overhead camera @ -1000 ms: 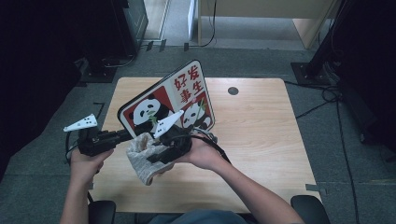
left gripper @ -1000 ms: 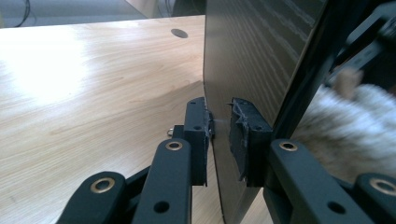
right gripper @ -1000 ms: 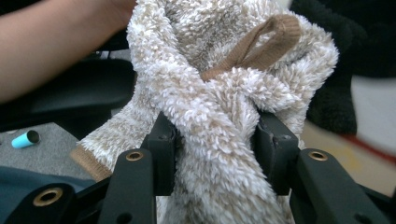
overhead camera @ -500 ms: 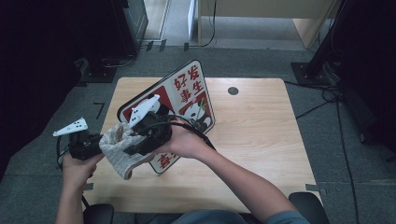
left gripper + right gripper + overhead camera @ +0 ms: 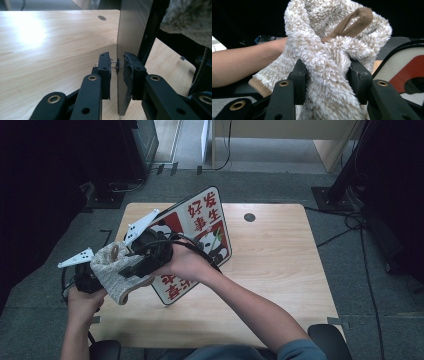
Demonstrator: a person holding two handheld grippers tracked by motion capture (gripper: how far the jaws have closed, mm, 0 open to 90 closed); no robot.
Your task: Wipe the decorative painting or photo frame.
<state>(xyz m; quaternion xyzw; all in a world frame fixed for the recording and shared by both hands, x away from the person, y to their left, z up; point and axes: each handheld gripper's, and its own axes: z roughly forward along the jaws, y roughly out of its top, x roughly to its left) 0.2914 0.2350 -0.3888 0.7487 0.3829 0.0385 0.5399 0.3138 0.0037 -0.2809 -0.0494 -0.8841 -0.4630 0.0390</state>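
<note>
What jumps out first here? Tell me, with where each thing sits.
The panda board with red characters stands tilted on the table, left of centre. The left gripper is shut on a small clip at its edge. In front of the board, the right gripper is shut on a fluffy cream sock, held up above the table's left edge.

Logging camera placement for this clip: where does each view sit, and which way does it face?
High view: above the person's side, looking down on the table; both forearms show.
Left gripper view: rides the left tongs, which pinch the panda board's edge.
Right gripper view: rides the right tongs, shut on a fluffy sock; a forearm behind.
All three share the board.
</note>
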